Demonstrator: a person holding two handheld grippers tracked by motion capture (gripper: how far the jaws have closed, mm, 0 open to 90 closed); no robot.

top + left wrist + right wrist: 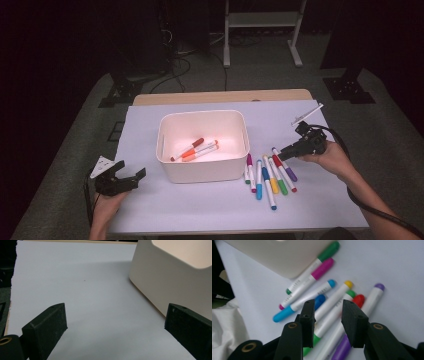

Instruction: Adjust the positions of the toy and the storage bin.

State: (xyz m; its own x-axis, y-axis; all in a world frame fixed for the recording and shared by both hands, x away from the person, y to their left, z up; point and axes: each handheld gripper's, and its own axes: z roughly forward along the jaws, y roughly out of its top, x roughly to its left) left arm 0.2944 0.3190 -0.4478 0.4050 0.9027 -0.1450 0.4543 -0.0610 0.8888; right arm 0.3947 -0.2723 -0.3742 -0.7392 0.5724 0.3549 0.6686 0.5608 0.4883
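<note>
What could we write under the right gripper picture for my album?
Open right hand-held gripper poised above a row of colourful markers beside the white bin.

A bin [202, 170] stands mid-table [150, 210] holding three markers [195, 149]; a row of markers [270, 175] lies just right of it.

White bin [202, 170] centre frame, orange and red markers [195, 149] inside, loose markers [270, 175] lower right — magenta, blue, yellow, green, red, purple caps — pale lilac table cover [150, 210], black grippers [117, 181].

Dark room, grey floor [250, 75] (white stand [262, 20] behind)
</note>
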